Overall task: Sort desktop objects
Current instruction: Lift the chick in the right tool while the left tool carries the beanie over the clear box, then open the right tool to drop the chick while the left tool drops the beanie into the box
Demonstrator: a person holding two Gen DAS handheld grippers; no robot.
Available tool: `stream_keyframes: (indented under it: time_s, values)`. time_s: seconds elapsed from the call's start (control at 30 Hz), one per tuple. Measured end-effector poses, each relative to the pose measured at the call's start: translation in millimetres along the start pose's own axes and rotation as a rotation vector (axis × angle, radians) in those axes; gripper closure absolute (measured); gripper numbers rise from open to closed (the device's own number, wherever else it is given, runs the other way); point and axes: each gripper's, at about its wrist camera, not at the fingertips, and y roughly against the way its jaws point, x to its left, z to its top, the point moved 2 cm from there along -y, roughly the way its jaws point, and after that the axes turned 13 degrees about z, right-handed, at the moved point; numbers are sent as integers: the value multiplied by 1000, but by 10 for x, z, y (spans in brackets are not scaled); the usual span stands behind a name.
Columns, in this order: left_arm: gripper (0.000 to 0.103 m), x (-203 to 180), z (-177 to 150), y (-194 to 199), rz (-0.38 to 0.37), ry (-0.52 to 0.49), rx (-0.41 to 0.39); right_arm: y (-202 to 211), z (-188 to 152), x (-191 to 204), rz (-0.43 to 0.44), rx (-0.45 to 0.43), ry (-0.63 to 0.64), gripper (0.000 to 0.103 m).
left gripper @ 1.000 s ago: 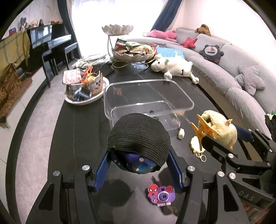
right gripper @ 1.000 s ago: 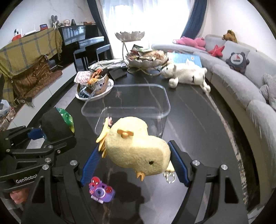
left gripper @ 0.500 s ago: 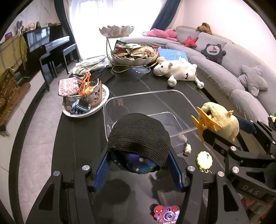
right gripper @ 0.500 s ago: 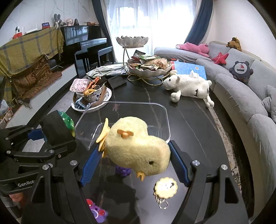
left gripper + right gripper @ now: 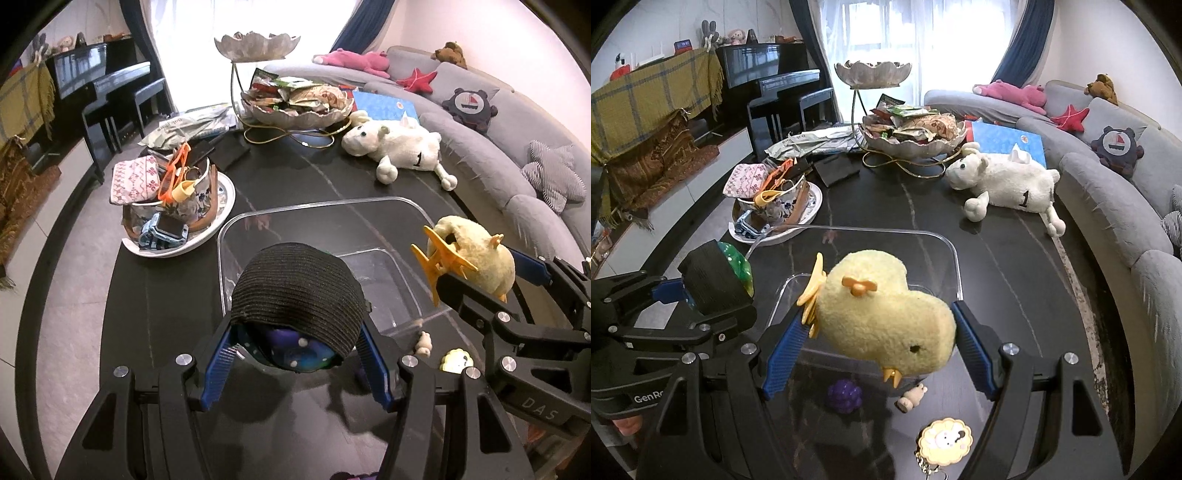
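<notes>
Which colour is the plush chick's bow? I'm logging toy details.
Orange, on the pale yellow plush chick held in the right tool; the right wrist view shows it best.

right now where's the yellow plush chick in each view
Left wrist view: yellow plush chick at right of middle, held in the right claw.
Right wrist view: chick at centre, between that claw's blue pads.
Shared landmark: the clear plastic bin just behind it in both.
</notes>
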Motion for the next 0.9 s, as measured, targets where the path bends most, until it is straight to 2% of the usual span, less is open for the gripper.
stream_keyframes:
  time_s: [0.67, 0.9]
  values:
    - [46, -25, 237, -674, 34, -3, 94, -678, 197, -287, -3, 85, -30, 28]
    - [46, -147, 239, -713, 101, -61, 58, -832, 129, -422, 0, 124, -68, 28]
